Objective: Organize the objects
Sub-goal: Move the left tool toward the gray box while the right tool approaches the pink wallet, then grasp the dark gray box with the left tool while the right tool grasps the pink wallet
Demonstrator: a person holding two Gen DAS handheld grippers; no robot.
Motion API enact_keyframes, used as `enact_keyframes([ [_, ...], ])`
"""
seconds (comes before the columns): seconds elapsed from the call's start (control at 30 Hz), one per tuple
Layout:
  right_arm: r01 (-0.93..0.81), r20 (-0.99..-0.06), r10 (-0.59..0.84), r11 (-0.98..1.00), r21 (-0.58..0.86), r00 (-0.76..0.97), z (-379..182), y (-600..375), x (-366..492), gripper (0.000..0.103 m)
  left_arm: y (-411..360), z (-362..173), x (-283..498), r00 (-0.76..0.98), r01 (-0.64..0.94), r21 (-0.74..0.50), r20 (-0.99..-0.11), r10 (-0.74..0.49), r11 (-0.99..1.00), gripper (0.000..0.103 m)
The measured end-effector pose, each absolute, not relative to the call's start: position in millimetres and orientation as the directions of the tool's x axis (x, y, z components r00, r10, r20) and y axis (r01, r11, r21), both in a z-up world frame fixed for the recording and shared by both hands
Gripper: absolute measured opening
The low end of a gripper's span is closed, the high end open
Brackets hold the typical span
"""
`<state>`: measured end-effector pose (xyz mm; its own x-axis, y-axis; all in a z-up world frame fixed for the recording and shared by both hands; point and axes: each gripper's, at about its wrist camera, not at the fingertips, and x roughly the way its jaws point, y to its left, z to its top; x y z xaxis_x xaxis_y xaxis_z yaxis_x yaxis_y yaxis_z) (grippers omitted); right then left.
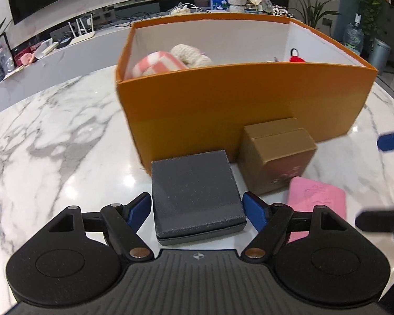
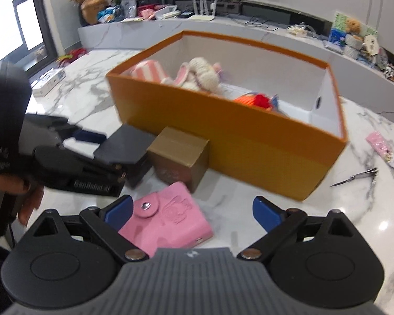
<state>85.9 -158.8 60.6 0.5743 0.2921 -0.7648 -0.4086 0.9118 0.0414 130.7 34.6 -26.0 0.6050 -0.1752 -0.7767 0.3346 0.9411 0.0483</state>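
A dark grey square box (image 1: 197,194) lies on the marble table between the blue fingers of my left gripper (image 1: 197,207); the fingers flank its sides, and contact is not clear. It also shows in the right wrist view (image 2: 126,149). A gold carton (image 1: 275,152) stands beside it against the big orange box (image 1: 236,105). A pink wallet (image 2: 168,223) lies in front of my open right gripper (image 2: 194,212), near its left finger. The orange box (image 2: 249,141) holds a pink striped cloth (image 2: 147,72), a knitted bunny (image 2: 199,74) and a red-orange toy (image 2: 257,99).
The pink wallet (image 1: 315,202) and the right gripper's blue finger tip (image 1: 391,141) show at right in the left wrist view. A pink tube (image 2: 380,144) and metal clippers (image 2: 359,176) lie right of the orange box. A white flat box (image 2: 48,80) lies far left.
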Motion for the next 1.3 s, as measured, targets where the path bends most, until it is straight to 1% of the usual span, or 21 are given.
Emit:
enact_keyframes([
  [0.17, -0.501, -0.777, 0.353, 0.864, 0.056, 0.521, 47.5, -144.5, 82.1, 0.1, 39.5, -25.0, 132.3, 0.593, 0.332, 0.024, -0.782, -0.189, 0.943, 0.09],
  [0.23, -0.536, -0.779, 0.358, 0.844, 0.034, 0.514, 42.0, -138.3, 80.3, 0.102, 40.1, -24.7, 132.8, 0.591, 0.335, 0.021, -0.783, -0.193, 0.942, 0.091],
  [0.33, -0.582, -0.784, 0.361, 0.814, -0.001, 0.506, 33.1, -131.7, 79.8, 0.102, 40.5, -24.3, 134.5, 0.587, 0.337, 0.014, -0.785, -0.198, 0.941, 0.091],
  [0.5, -0.663, -0.792, 0.393, 0.748, -0.019, 0.467, 18.5, -125.3, 80.1, 0.102, 43.9, -24.0, 137.4, 0.583, 0.331, 0.008, -0.788, -0.198, 0.944, 0.092],
  [0.67, -0.689, -0.776, 0.407, 0.723, -0.047, 0.481, 8.5, -124.9, 85.5, 0.102, 48.7, -24.6, 137.2, 0.576, 0.321, -0.012, -0.791, -0.206, 0.947, 0.092],
  [0.83, -0.712, -0.756, 0.456, 0.702, -0.019, 0.469, 4.6, -133.4, 92.0, 0.102, 51.3, -25.4, 138.5, 0.567, 0.31, -0.032, -0.796, -0.212, 0.95, 0.092],
  [0.97, -0.736, -0.763, 0.445, 0.675, -0.059, 0.47, 1.3, -133.8, 88.2, 0.102, 47.2, -29.1, 137.9, 0.558, 0.317, 0.004, -0.809, -0.183, 0.948, 0.092],
  [1.1, -0.749, -0.759, 0.442, 0.656, -0.089, 0.478, -1.3, -132.8, 86.7, 0.102, 44.9, -30.7, 138.1, 0.56, 0.318, 0.012, -0.809, -0.178, 0.948, 0.091],
  [1.3, -0.761, -0.741, 0.474, 0.645, -0.076, 0.476, -4.4, -137.5, 90.1, 0.102, 41.9, -35.2, 140.7, 0.55, 0.316, 0.017, -0.818, -0.168, 0.949, 0.091],
])
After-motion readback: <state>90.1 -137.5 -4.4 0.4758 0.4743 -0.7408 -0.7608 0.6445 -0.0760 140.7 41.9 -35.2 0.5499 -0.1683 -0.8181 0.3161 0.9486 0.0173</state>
